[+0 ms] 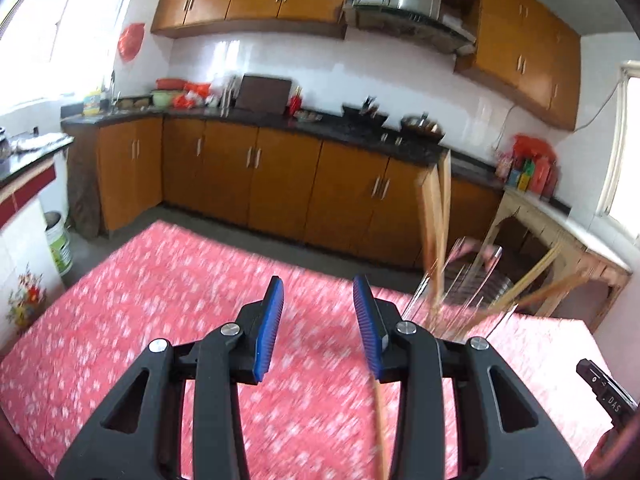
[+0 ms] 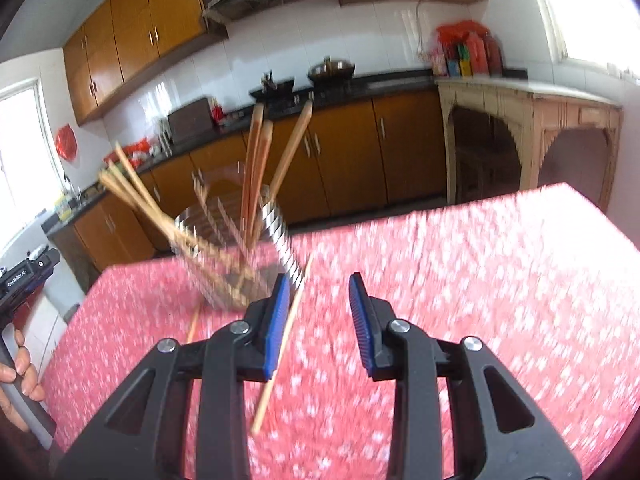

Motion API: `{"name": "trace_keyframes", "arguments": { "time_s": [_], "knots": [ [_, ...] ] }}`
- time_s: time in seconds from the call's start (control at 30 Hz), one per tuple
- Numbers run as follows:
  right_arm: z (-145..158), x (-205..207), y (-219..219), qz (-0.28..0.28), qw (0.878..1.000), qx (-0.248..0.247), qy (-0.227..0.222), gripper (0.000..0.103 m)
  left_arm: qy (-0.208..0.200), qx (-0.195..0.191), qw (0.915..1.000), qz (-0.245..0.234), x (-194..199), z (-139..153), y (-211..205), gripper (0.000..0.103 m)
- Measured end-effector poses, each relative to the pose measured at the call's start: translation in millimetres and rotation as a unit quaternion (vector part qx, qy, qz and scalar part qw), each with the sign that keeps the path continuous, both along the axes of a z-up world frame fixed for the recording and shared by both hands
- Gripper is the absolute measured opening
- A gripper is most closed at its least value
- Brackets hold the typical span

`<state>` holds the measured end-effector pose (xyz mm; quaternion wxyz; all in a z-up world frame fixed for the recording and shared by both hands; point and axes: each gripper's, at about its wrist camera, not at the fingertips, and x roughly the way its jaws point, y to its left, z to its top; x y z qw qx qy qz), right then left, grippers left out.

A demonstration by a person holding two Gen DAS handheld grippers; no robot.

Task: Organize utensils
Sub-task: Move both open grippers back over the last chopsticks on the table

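Just holder (image 2: 236, 256) near table edge (image 2: 192, 258)

Around me, orange-brown wooden cabinets (image 1: 248, 168) run under a dark counter (image 1: 280, 122); white tiled walls (image 1: 360, 72), a grey floor (image 1: 120, 236) and bright windows (image 1: 60, 20) at both sides.

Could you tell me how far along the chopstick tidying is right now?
Done: several chopsticks stand in the metal holder. In hand: nothing; the left gripper and right gripper are open and empty. Left: loose chopsticks lie on the red tablecloth.
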<state>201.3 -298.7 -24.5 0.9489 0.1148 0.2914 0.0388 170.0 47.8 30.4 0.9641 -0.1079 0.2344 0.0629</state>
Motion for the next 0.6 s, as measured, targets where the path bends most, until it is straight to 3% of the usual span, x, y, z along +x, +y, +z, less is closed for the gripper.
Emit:
{"name": "trace_keyframes", "arguments": {
  "time_s": [0.23,0.6],
  "knots": [
    [-52.7,1.5,38.8,0.043,0.997,-0.008,0.068,0.032,0.076,0.028,0.9967,-0.001,-3.3,-59.0,-1.7,0.037],
    [-95.0,19.5,81.3,0.066,0.989,-0.04,0.127,0.031,0.123,0.045,0.9902,-0.05,-7.2,-90.1,-24.3,0.043]
  ]
}}
